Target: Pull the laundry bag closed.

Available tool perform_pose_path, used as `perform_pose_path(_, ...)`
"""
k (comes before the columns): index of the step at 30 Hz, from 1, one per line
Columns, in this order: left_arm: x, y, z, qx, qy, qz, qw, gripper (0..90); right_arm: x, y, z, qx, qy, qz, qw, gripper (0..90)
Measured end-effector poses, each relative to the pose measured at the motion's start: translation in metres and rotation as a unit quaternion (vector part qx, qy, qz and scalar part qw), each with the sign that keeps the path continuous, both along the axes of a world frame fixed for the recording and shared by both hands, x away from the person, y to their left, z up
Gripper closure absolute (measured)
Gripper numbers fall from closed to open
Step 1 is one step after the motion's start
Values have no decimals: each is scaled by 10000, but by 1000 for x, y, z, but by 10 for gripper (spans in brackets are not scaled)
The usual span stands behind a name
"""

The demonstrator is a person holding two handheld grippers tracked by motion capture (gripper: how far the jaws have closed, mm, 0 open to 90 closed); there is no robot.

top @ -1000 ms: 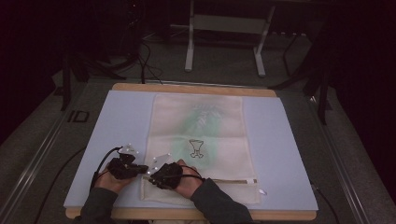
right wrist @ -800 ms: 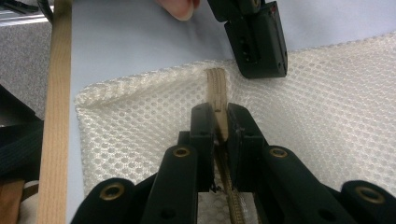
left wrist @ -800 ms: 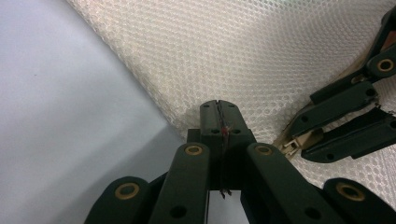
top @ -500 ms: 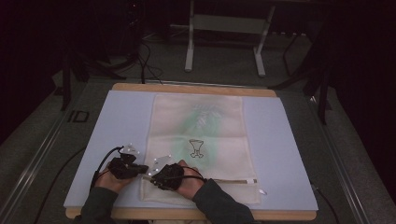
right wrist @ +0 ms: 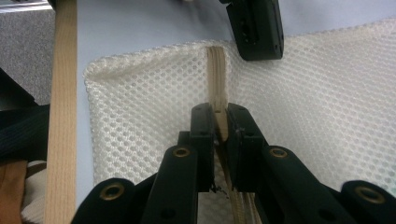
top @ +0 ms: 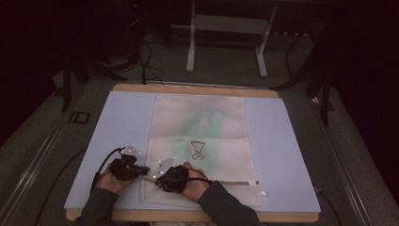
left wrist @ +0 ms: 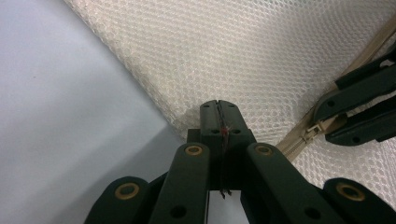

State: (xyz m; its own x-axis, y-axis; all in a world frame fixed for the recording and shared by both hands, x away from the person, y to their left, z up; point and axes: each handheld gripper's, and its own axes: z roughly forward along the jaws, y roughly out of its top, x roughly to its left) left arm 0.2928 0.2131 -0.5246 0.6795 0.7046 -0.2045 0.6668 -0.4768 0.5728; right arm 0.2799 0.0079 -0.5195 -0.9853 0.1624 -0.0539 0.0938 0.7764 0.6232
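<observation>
A cream mesh bag [top: 201, 150] lies flat on the pale blue mat [top: 282, 155] that covers the table, its long side running from the near edge toward the far edge. A zipper [top: 235, 182] crosses the bag near its near end, running left to right.

The person's left gripper [top: 141, 170] sits at the near left edge of the bag. In the left gripper view its jaws are pressed together on the rim of the mesh bag [left wrist: 261, 60], pinching the fabric just where it meets the mat.

The right gripper [top: 162, 177] is just beside it, a little to the right, over the left end of the zipper. In the right gripper view its jaws are clamped on the zipper [right wrist: 216, 70], with the tan tape caught between them and the left gripper [right wrist: 256, 28] visible just beyond, at the bag's edge.
</observation>
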Motion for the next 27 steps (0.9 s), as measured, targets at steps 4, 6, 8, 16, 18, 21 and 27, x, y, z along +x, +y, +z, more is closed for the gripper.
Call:
perform_pose_path(4,0,0,0,-17,3,8,10000,900,1,-3,-1,3,-1,-2,10000,823)
perform_pose_path(6,0,0,0,-15,0,9,10000,900,1,-4,0,-7,0,5,10000,823)
perform_pose_path(8,0,0,0,-12,0,7,10000,900,1,-5,0,-18,7,-6,10000,823)
perform_pose_path(16,0,0,0,-5,4,9,10000,900,1,-13,-1,-31,0,-25,10000,823)
perform_pose_path(18,0,0,0,-10,4,8,10000,900,1,-13,-1,-33,0,-29,10000,823)
perform_pose_path(21,0,0,0,-15,6,7,10000,900,1,-13,-1,-42,-7,-29,10000,823)
perform_pose_path(27,0,0,0,-18,4,9,10000,900,0,-14,0,-59,-15,-22,10000,823)
